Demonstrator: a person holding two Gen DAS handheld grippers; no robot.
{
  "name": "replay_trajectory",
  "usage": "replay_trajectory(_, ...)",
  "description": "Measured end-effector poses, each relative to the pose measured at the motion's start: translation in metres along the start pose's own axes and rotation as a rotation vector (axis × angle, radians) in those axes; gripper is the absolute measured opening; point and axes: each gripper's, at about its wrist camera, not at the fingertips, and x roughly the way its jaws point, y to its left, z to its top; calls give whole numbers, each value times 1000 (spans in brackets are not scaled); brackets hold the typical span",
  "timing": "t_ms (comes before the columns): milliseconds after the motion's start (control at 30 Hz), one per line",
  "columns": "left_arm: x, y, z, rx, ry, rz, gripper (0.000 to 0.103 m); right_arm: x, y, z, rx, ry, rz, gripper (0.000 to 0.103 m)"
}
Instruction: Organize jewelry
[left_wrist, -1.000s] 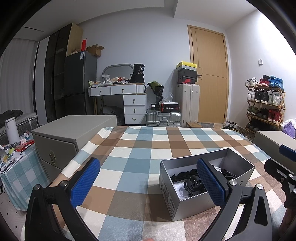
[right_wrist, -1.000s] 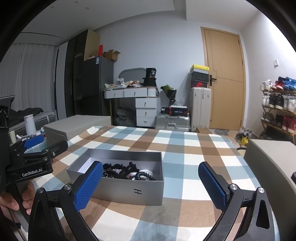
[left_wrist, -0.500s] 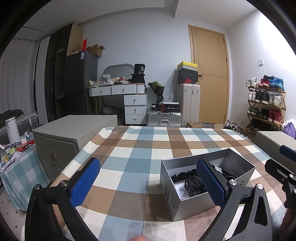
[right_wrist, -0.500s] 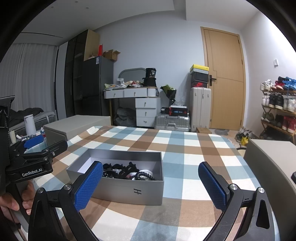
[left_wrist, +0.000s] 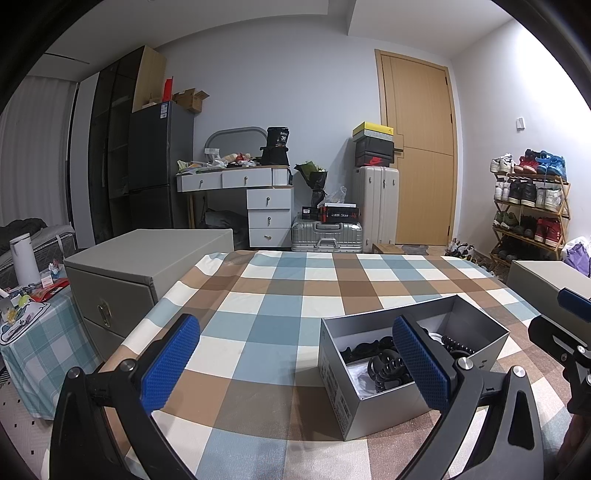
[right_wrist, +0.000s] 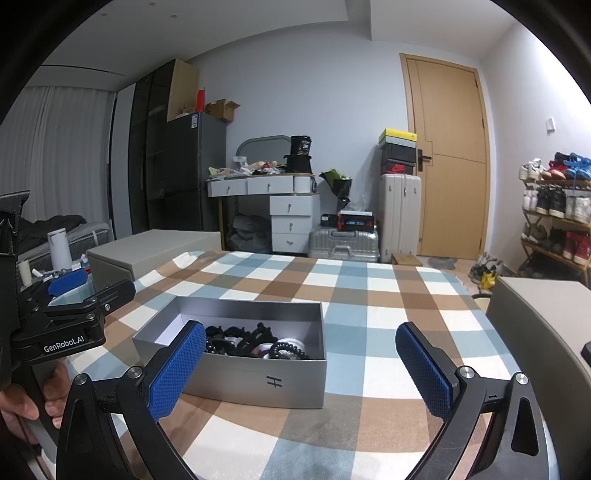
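Item: grey box (right_wrist: 236, 369) of dark hair ties and clips (right_wrist: 255, 341), open-topped, on the checked table (right_wrist: 369, 295) toward its near edge; my left hand-held gripper (left_wrist: 295, 363) and right hand-held gripper (right_wrist: 301, 369) both spread wide, empty, above the near edge.

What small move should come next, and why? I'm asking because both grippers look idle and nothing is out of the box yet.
Probably lower the right gripper into the grey box toward the black hair ties. Both it and the left gripper are open and empty, and the box sits open on the checked tablecloth.
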Motion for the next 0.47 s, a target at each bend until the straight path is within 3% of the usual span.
replay_trajectory(467, 3, -2, -2, 6, 2, -18, 102, 0, 0, 0, 0, 1, 0, 103)
